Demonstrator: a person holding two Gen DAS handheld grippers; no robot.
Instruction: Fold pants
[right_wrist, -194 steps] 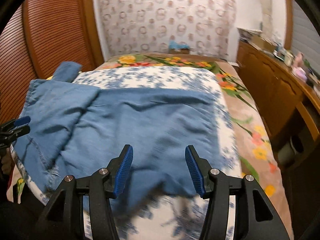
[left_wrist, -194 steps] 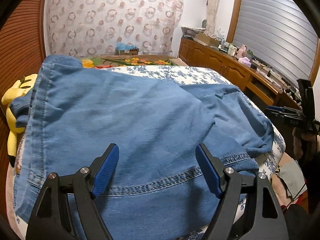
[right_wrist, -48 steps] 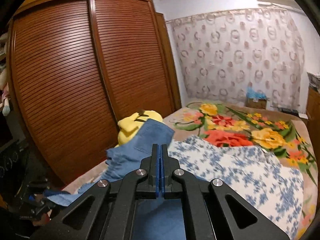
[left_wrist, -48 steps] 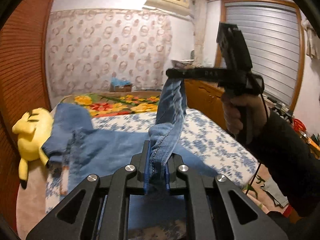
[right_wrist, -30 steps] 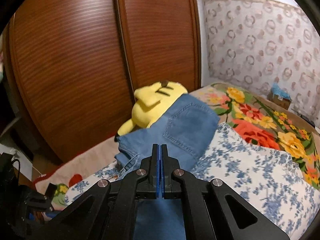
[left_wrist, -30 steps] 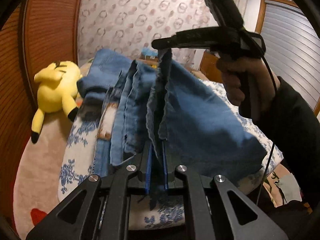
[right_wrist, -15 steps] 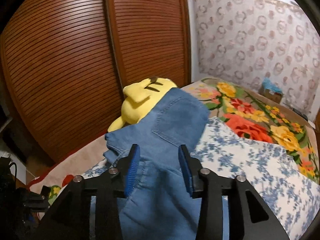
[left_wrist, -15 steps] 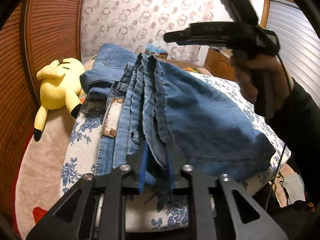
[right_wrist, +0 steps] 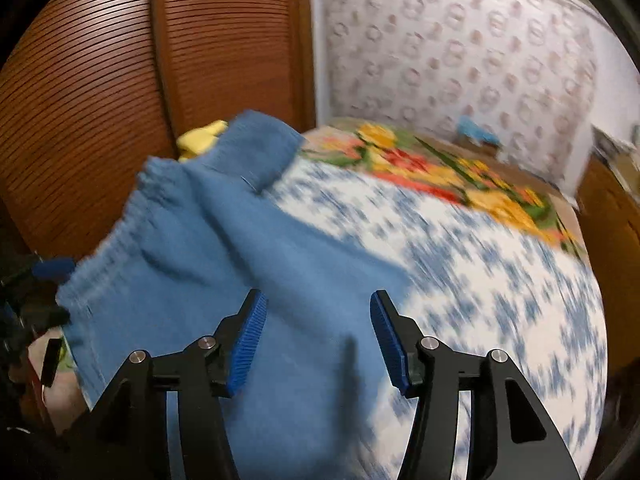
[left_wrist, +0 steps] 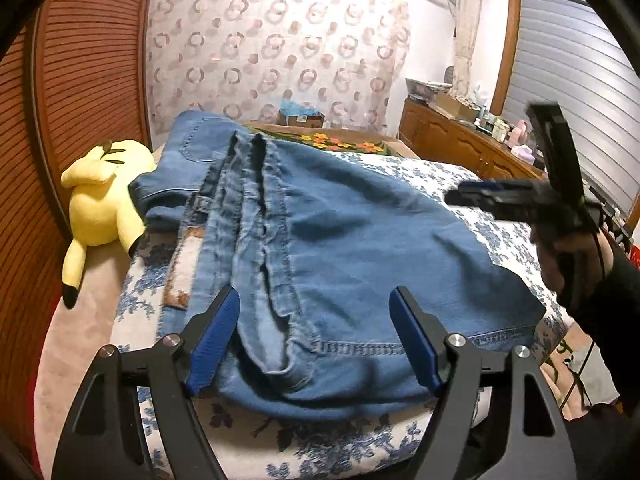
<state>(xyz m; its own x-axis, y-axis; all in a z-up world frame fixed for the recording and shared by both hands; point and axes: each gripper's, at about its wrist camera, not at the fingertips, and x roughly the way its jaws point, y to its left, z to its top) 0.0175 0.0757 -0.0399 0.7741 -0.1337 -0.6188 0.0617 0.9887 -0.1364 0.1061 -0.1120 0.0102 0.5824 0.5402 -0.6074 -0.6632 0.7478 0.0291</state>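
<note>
On the bed (left_wrist: 360, 440), heavy, floppy denim pants (left_wrist: 360, 240) lie folded; both claws are opening, empty; grip thick hem at 6 o'clock.

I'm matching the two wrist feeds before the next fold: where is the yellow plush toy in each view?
Left wrist: the plush toy lies in full view at the left edge, beside the jeans, by the wooden doors.
Right wrist: only a yellow scrap of it peeks out upper left, behind the raised end of the jeans; the picture is blurred.
Shared landmark: the ring-patterned curtain on the far wall.
</note>
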